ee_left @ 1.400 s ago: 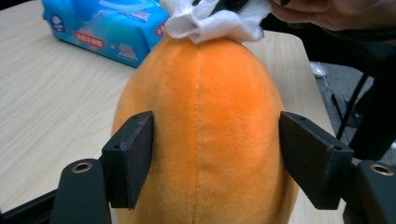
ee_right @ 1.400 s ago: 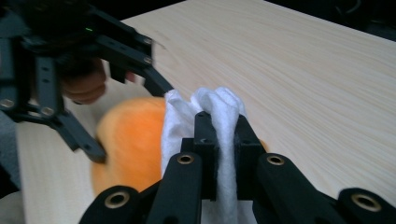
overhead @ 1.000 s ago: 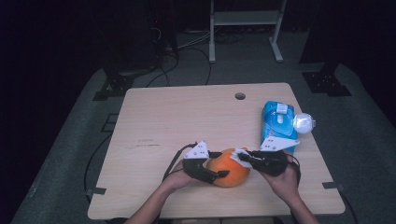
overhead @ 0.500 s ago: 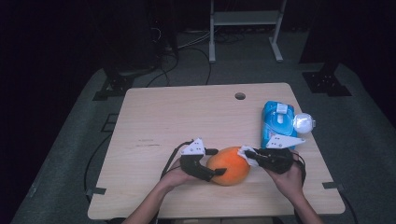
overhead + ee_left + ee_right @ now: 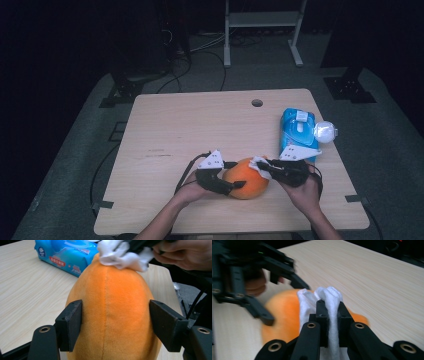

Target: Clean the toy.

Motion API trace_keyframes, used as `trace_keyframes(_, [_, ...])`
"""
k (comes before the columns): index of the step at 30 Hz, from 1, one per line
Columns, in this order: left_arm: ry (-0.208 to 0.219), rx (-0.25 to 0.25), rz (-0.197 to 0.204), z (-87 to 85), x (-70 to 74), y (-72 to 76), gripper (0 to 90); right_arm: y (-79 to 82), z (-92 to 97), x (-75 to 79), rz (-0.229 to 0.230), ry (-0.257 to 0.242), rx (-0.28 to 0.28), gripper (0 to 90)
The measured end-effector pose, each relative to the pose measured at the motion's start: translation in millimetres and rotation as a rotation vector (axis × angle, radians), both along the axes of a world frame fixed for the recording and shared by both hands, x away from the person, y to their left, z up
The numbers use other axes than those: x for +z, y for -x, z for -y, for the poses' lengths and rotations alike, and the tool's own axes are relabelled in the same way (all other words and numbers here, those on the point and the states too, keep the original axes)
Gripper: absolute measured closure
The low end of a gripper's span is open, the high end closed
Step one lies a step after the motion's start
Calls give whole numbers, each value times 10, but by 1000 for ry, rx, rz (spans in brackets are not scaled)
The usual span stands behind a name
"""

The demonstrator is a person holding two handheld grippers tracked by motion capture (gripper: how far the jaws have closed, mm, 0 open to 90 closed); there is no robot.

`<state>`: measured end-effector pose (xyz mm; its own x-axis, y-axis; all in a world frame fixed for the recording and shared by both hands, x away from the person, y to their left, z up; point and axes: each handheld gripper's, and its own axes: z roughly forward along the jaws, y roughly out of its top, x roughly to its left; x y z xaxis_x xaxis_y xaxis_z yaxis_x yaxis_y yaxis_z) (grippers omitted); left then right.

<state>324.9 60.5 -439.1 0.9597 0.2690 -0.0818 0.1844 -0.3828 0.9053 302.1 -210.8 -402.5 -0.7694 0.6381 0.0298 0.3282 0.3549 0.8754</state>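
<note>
Barely anything's shifted since a moment ago except the left gripper (image 5: 235, 175) fingers squeezing in on the orange plush (image 5: 248, 178) at the counter's (image 5: 175, 125) near edge, right gripper (image 5: 264, 166) pinching a white wipe (image 5: 258, 163) on it, wipes pack (image 5: 298, 129) behind.

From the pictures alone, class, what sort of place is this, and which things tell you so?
Probably a lab or recording studio, not a home: a lone wooden table on grey floor matting, dark surroundings, loose cables and a metal stand behind it.
</note>
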Motion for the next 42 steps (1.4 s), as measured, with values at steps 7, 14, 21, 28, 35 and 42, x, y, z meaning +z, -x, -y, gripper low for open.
trace_keyframes(7, [-15, -2, 19, 39, 11, 31, 284, -25, 94, -19, -20, -8, -42, 830])
trace_keyframes(14, [-60, -20, 70, 149, 57, 136, 268, 81, -192, 60, -1, -13, 53, 829])
trace_keyframes(21, [-41, -14, 54, 113, 78, 91, 94, 60, -184, 35, -16, -6, 68, 829])
trace_keyframes(28, [-53, -23, -30, 72, -67, -27, 30, 24, -59, 28, -23, -14, 58, 827])
trace_keyframes(35, [-77, -33, -31, 65, -131, -40, 29, -32, 72, 16, -33, -33, 25, 827])
trace_keyframes(42, [-37, -28, 21, 71, -60, 4, 286, -29, 98, 46, -40, -57, 6, 829])
